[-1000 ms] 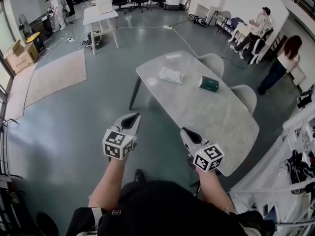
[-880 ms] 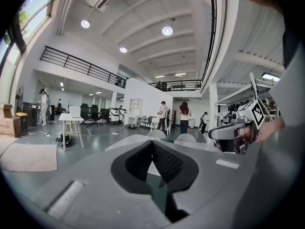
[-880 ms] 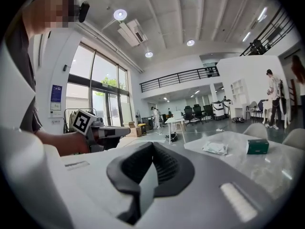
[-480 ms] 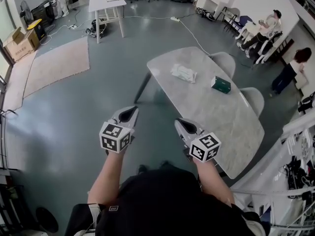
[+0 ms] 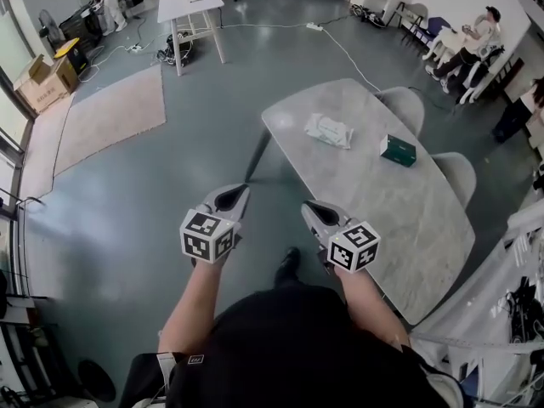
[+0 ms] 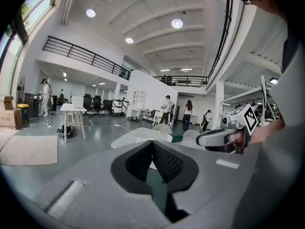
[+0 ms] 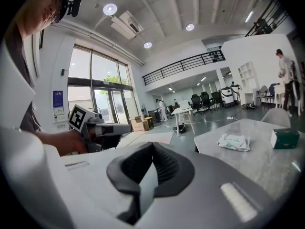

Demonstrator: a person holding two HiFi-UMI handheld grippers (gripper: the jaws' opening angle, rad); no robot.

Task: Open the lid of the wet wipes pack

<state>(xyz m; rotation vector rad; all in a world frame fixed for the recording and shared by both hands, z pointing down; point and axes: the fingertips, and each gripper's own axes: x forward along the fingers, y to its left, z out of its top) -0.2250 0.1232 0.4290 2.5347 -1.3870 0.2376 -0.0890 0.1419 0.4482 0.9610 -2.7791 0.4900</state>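
The left gripper (image 6: 152, 146) has its dark ribbed pads (image 6: 167, 162) pressed together with nothing between them. The right gripper (image 7: 152, 147) shows the same: pads (image 7: 164, 165) meeting at the tip, empty.

In the head view the left gripper (image 5: 233, 196) and right gripper (image 5: 315, 210) sit side by side at the centre of the frame, apart from each other. Their tips point toward the top of the frame and tilt slightly downward. Each is carried on a bare forearm that rises from the lower centre. The left forearm (image 5: 194, 304) is over the grey floor (image 5: 127, 202). The right forearm (image 5: 367, 308) runs along the near left edge of the pale oval table (image 5: 399, 228).

The wet wipes pack (image 5: 329, 131) lies flat on the table's far end, in the upper right of centre and well apart from both grippers. Its long axis runs from upper left to lower right. In the right gripper view the wet wipes pack (image 7: 234, 141) sits at right of centre with its printed face up. Whether the lid is raised is too small to tell. A green box (image 5: 398, 150) stands near it, further right.
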